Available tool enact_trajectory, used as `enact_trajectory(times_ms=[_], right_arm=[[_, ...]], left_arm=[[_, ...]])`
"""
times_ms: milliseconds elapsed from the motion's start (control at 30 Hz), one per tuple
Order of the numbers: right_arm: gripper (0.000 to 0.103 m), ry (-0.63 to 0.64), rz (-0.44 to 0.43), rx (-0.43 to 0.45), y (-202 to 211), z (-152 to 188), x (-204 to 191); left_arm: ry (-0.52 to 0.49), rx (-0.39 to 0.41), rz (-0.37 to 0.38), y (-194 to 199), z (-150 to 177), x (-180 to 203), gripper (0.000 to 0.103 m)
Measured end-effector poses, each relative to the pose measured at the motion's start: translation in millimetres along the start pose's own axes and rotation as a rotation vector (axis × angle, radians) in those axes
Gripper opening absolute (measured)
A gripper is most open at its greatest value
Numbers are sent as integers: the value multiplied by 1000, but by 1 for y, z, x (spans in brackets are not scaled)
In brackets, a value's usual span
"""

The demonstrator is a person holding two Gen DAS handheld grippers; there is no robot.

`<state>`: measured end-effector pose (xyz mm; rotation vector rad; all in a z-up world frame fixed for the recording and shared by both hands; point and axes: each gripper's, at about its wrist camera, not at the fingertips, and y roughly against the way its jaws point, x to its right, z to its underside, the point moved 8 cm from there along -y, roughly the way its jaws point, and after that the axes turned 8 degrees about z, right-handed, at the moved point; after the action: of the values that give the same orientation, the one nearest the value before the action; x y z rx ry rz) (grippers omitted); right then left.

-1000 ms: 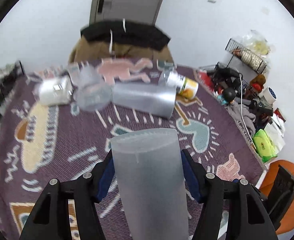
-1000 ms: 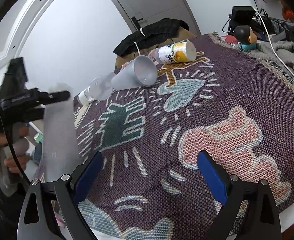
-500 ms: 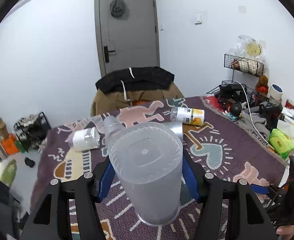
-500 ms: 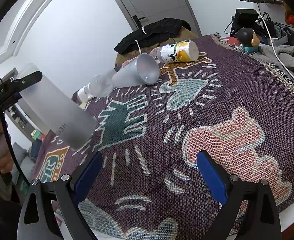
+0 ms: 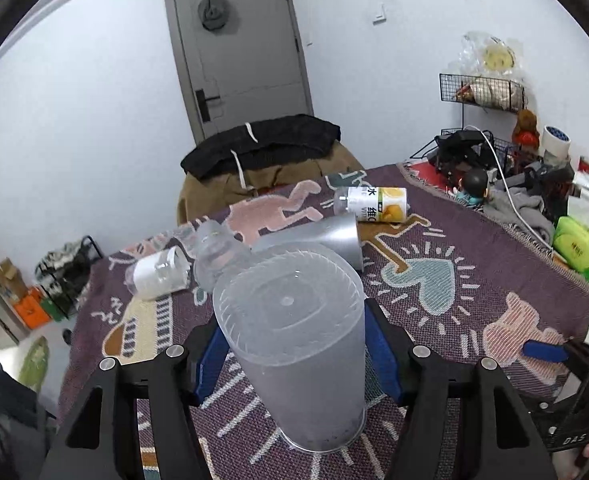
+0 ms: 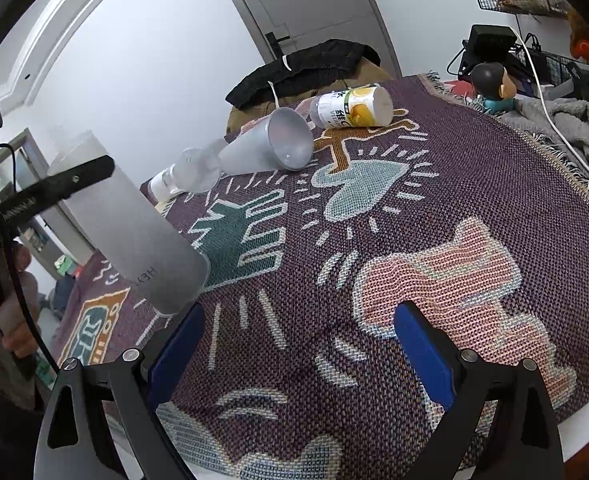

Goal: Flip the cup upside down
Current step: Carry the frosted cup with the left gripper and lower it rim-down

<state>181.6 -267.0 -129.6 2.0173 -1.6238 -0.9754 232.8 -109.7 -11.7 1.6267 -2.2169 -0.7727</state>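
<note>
While the patterned purple rug [image 6: 474, 168] filled most of both views, its near edge was cut off behind the gripper bodies. Largest object on it: the frosted cup [image 5: 298, 344], inverted, base up and mouth down, tilted; the mouth rim sat at or just above the rug, and contact could not be confirmed. The left gripper [image 5: 290, 354] was clamped on the cup, blue pads pressed against opposite walls; the pads were partly hidden by the cup body. In the right wrist view the same cup [image 6: 134, 232] leaned toward the rug with the gripper finger across its upper wall.

The right gripper [image 6: 298, 352] hovered low over the rug, jaws spread wide, nothing between them.

Behind the cup: a second frosted cup [image 6: 270, 146] on its side, mouth toward the right camera, partly blocked in the left view. A yellow-label bottle [image 6: 352, 106] lay just beyond it. A clear bottle [image 6: 196, 170] and a white-label bottle [image 5: 158, 274] lay further left, details blurred.
</note>
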Motion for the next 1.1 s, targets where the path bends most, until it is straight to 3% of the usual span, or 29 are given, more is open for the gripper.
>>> enact_trajectory(times_ms=[133, 200, 267, 733, 833, 1100], right_arm=[[96, 0, 3, 3, 1, -1, 0], [96, 0, 3, 6, 2, -2, 0], [96, 4, 5, 11, 3, -3, -1], [96, 76, 22, 83, 26, -14, -25], [103, 89, 39, 116, 35, -18, -31], [103, 121, 41, 143, 53, -24, -53]], left_arm=[[34, 11, 44, 7, -3, 0, 80], [37, 33, 36, 15, -6, -3, 91], [32, 54, 24, 23, -8, -5, 95], [79, 153, -2, 75, 5, -29, 103], [94, 163, 1, 85, 12, -35, 103], [141, 225, 13, 113, 30, -47, 103]])
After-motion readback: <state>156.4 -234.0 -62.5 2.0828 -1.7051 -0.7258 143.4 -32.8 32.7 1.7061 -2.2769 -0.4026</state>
